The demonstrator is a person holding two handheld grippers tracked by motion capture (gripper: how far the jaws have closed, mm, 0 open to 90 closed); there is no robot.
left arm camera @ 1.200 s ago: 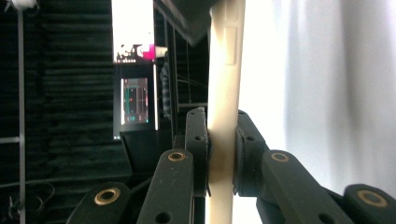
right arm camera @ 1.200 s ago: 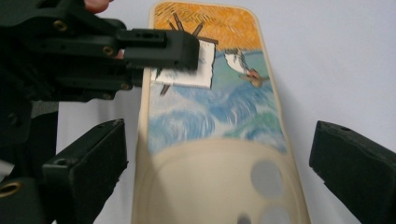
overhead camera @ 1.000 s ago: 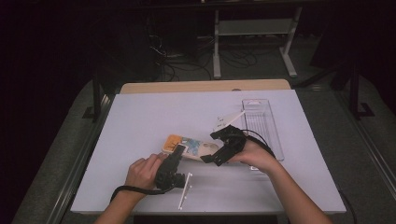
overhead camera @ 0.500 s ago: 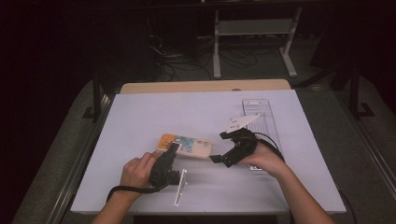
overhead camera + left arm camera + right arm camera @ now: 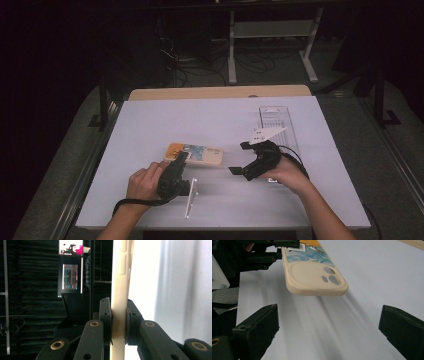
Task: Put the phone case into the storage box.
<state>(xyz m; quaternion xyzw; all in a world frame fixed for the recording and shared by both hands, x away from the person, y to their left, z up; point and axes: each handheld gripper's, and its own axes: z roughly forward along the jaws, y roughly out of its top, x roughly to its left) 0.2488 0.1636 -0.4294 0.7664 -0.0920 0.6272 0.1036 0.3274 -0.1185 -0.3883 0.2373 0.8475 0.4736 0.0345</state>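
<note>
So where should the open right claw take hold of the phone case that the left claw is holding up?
By my judgement, the free camera-cutout end of the phone case, approached straight on from the right claw. The left claw clamps the opposite end, and the case hangs flat above the table, so a grip across its thin faces seems best.

Cream phone case (wave picture on its back) held level, just above the table.

Phone case mid-table, left gripper at its near-left end, right gripper just right of it, clear tray behind that
</note>
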